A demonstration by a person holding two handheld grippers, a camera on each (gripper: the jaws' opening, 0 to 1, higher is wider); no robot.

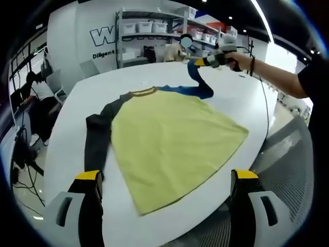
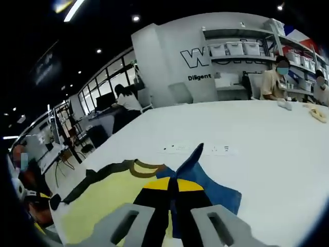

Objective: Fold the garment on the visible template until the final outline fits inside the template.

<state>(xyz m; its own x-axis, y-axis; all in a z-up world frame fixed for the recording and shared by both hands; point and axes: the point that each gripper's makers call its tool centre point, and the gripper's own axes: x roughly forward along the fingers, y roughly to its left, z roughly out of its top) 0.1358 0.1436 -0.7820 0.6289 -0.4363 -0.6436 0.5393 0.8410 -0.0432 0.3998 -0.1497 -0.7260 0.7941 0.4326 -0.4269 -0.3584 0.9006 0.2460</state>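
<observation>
Yellow cloth of the shirt (image 1: 172, 139) lies flat on the white table (image 1: 154, 72), its dark grey sleeve (image 1: 97, 139) on the left stretched out and unfolded. My left tongs (image 1: 167, 180) hang open above the hem, holding nothing. Further right, my right tongs (image 2: 172, 186) are clamped on the blue sleeve (image 2: 203, 180), lifted off the table. I judge folding barely begun: both sleeves and body remain. Shelves (image 1: 154, 31) and seated people stand well apart, blocking nothing.
</observation>
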